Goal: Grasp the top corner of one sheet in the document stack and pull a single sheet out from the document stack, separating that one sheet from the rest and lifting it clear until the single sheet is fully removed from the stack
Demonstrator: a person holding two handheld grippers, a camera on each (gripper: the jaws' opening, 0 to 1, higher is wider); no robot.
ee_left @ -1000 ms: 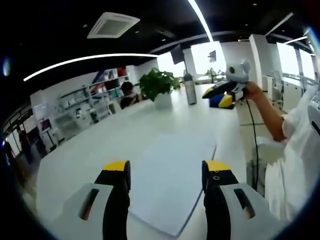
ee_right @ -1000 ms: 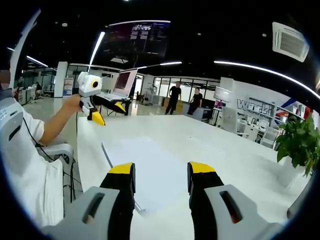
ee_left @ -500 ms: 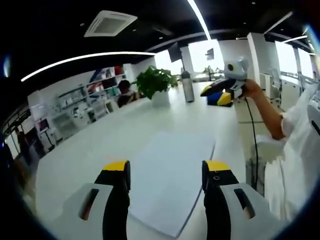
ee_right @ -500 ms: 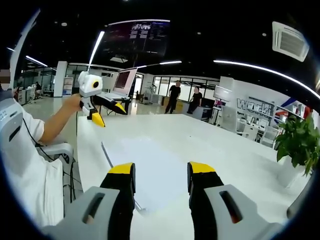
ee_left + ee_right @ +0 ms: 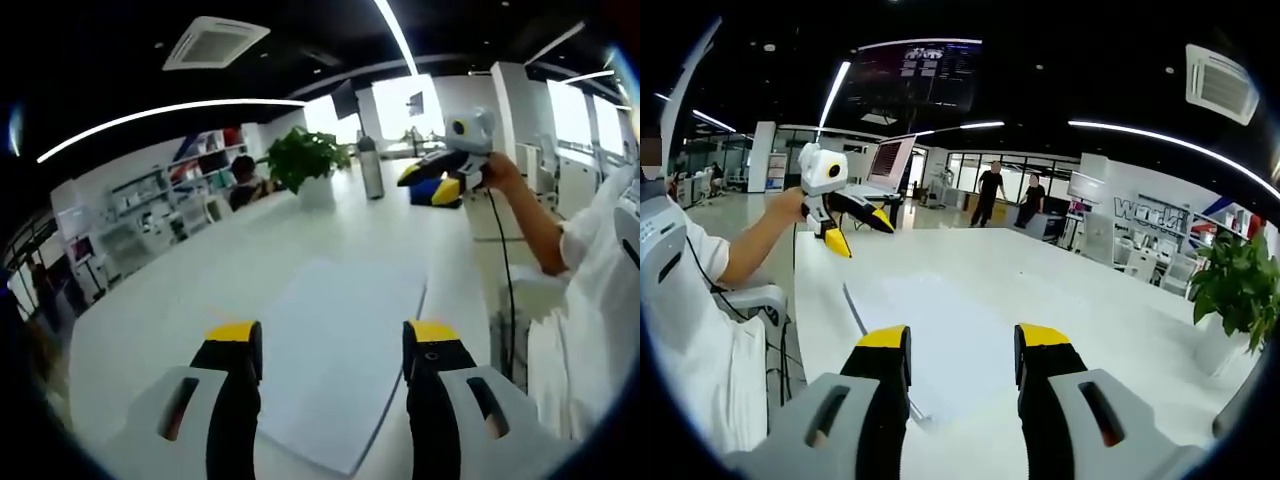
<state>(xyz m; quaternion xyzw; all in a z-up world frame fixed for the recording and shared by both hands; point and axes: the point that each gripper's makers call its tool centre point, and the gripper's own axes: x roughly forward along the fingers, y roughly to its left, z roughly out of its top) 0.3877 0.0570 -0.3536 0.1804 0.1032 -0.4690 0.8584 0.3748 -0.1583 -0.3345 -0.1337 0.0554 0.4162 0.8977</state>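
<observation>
White flat paper document stack [image 5: 340, 360] is lain on the white table [image 5: 1060, 290]; both yellow-tipped grippers [image 5: 332, 345] [image 5: 956, 350] are held above it, jaws apart.

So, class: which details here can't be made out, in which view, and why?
- Stack, left gripper view: white on white table; sheet count unreadable, near edge hidden behind the left tool.
- Stack, right gripper view: near corner hidden behind the right tool.
- Wall lettering, right gripper view: too small.

Right gripper [image 5: 432, 183] seemingly a bit higher vs 1 s ago, jaws apart.
</observation>
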